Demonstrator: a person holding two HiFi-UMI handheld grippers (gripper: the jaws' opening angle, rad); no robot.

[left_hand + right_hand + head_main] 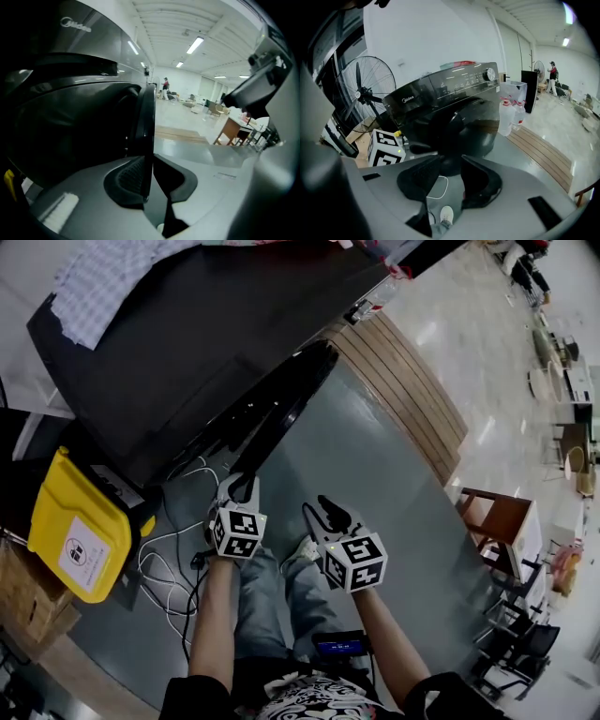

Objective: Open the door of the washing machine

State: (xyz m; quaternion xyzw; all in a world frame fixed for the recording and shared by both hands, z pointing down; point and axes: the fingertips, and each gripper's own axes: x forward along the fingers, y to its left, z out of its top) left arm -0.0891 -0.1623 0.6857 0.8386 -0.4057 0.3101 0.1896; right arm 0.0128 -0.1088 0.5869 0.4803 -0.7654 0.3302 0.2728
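Observation:
The black washing machine [178, 343] stands at the upper left of the head view. Its round dark door [281, 404] hangs swung out from the front. My left gripper [241, 487] is at the door's near rim. In the left gripper view the thin black door edge [146, 122] runs upright between the pads, and the left gripper [149, 180] is shut on it. My right gripper [330, 514] hangs just to the right, apart from the door. Its jaws [450, 180] stand open over the floor, pointing toward the machine [440, 101] and door [461, 133].
A yellow bin [80, 535] and loose white cables [169, 563] lie left of my legs. A checked cloth [112, 277] covers the machine's top. Wooden planks [403, 390] border the grey floor. There is a wooden table [502, 521] at right, a fan [361, 93] and water bottles [512, 112] beside the machine.

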